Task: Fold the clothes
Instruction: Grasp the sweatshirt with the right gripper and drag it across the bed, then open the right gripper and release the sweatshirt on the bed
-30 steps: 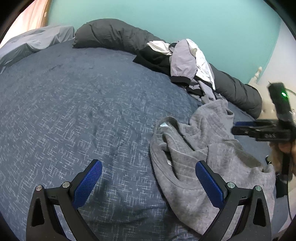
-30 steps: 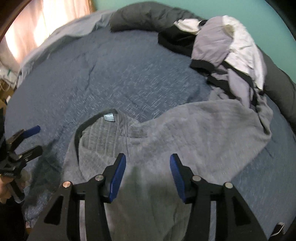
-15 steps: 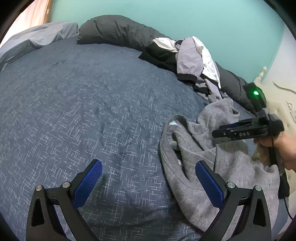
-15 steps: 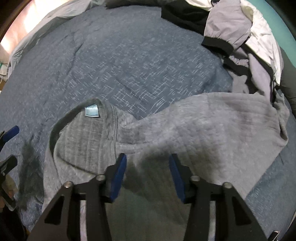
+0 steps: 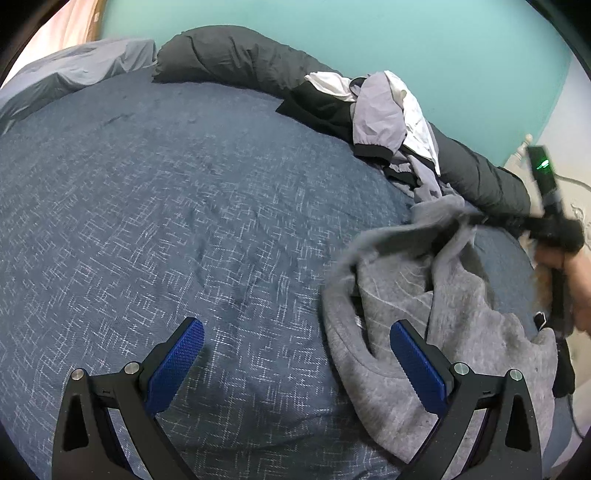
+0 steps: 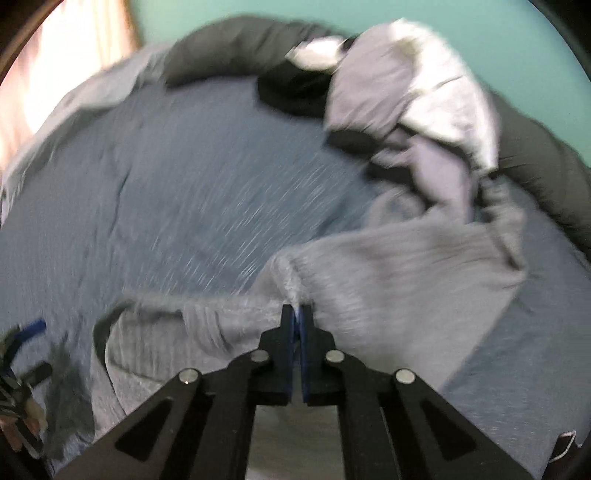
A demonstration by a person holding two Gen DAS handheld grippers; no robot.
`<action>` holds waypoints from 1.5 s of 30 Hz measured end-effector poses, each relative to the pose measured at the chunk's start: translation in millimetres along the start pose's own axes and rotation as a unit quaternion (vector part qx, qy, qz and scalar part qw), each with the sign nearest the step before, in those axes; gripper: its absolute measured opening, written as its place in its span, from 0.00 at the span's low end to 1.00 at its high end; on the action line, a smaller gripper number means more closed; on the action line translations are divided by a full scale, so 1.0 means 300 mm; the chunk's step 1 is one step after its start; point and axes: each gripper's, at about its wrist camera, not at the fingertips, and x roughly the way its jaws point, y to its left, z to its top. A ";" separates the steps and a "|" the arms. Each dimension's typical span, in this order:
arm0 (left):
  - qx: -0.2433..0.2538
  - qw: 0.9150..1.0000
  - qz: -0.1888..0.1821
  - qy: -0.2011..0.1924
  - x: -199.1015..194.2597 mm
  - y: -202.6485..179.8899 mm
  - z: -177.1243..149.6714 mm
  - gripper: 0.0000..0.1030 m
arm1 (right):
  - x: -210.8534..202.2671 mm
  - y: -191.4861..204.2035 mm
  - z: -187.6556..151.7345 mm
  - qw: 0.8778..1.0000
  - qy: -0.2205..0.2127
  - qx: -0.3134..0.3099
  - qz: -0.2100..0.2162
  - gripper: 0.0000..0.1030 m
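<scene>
The grey sweater (image 5: 454, 332) lies rumpled on the blue bedspread (image 5: 166, 221), near the heap of clothes (image 5: 388, 118) by the dark pillow (image 5: 236, 55). The right gripper (image 6: 296, 314), angled steeply down, has just closed its jaws and pinches a raised fold of the sweater. The left gripper (image 5: 295, 354) hovers tilted downward, jaws wide apart, one finger over the sweater's collar edge.

A bedroom in a home. A bed (image 5: 155, 206) under a dark blue cover fills both views, with grey pillows (image 5: 74, 70) at its far left corner and a dark rolled duvet (image 5: 236, 55) along its far edge. Loose clothes (image 5: 384, 110) lie heaped on the duvet, against a teal wall (image 5: 406, 33).
</scene>
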 end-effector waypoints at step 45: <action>0.056 0.996 -0.059 0.025 0.045 -0.167 -0.078 1.00 | -0.308 -0.397 -0.768 0.921 -0.193 0.333 -0.067 0.31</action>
